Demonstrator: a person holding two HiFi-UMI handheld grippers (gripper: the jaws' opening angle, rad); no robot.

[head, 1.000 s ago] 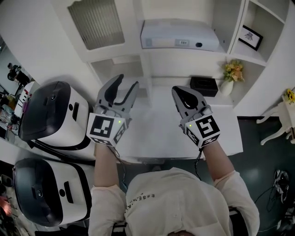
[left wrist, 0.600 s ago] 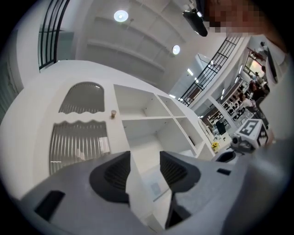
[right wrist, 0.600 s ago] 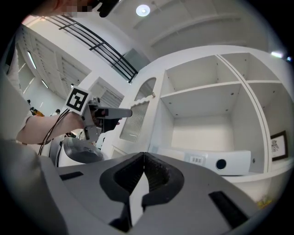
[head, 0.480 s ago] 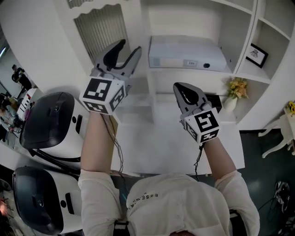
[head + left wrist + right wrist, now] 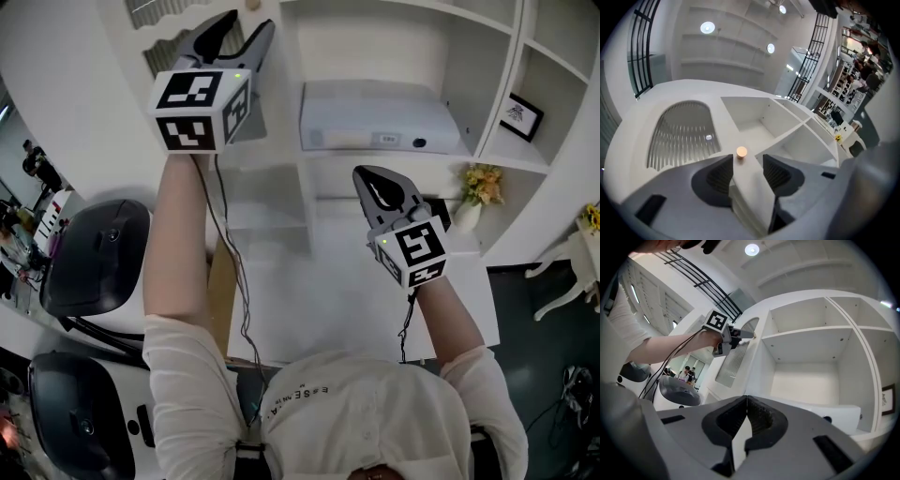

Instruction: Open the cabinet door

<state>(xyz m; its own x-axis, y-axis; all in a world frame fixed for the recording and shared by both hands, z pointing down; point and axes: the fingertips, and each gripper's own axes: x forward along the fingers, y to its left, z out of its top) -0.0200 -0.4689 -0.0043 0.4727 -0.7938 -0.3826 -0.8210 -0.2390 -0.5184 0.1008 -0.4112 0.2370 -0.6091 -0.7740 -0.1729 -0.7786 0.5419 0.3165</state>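
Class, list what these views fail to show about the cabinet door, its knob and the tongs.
- Cabinet interior: every view, hidden behind the cabinet door and its ribbed pane.
- Knob: head view, cut by the top edge.
- Gap between the open left tongs and the knob: left gripper view, depth unreadable.
- Framed picture: head view, print too small.

Two grippers [image 5: 247,23] [image 5: 362,172]; one knob [image 5: 741,151]; two white machines [image 5: 94,267] [image 5: 80,422]

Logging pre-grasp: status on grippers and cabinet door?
Left gripper open, knob just ahead of its tips, not gripped. Right gripper shut, empty. Cabinet door looks closed. Nothing blocking the knob.
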